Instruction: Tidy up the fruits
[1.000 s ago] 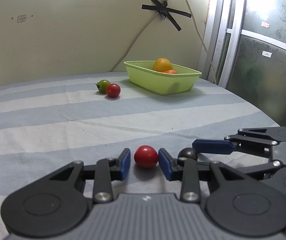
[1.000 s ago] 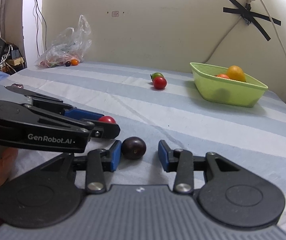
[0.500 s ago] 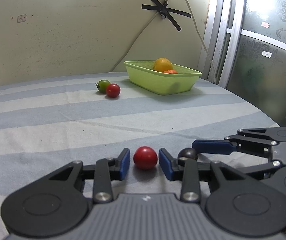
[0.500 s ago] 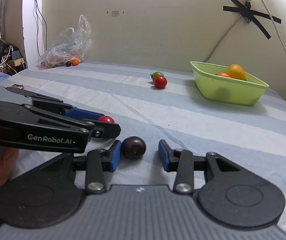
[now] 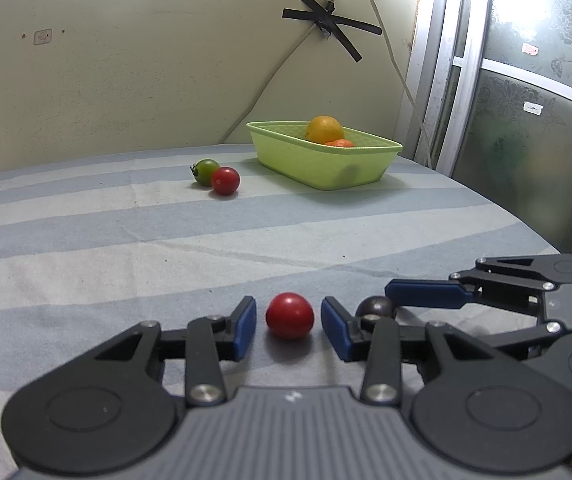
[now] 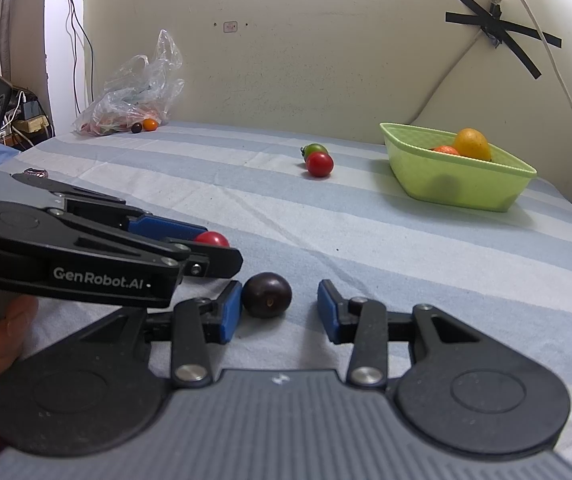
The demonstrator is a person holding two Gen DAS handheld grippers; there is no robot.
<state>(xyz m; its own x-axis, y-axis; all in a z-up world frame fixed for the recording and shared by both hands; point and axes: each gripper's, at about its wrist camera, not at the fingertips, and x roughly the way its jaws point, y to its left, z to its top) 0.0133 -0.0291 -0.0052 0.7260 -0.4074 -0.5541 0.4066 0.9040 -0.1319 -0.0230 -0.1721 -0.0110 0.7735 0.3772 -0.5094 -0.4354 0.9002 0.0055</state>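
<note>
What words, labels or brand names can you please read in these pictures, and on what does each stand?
"GenRobot.AI": white print on the side of the left gripper, seen from the right wrist.
Small stickers on the glass door: too blurred to read.
Wall label: too small to read.

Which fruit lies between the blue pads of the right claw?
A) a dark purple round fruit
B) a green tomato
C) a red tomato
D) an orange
A: in the right wrist view the dark purple fruit sits on the striped cloth between the pads of the right claw, close to one pad with a gap to the other.
</note>
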